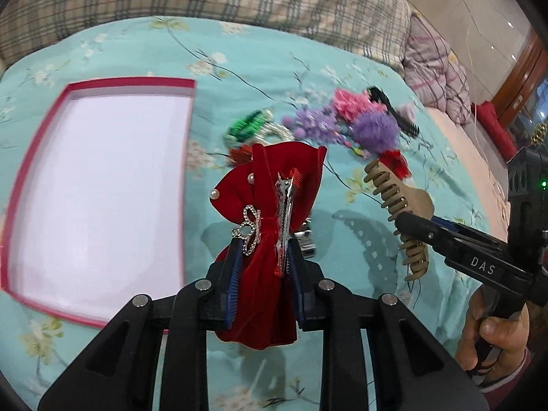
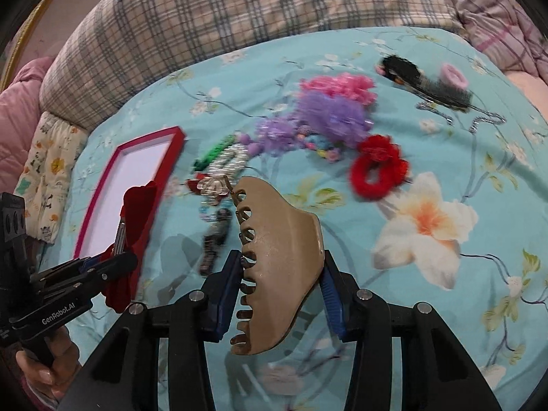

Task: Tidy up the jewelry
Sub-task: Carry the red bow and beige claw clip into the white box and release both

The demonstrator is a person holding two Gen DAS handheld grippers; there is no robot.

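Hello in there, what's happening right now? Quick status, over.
Left gripper shut on red velvet bow clip. Right gripper shut on tan claw clip. Pink-rimmed box open beside the bow. Nothing blocking it.

black grippers [image 1: 262, 257] [image 2: 282, 287] with blue-padded jaws, silver screws, white "das" and "genrobot.ai" lettering.
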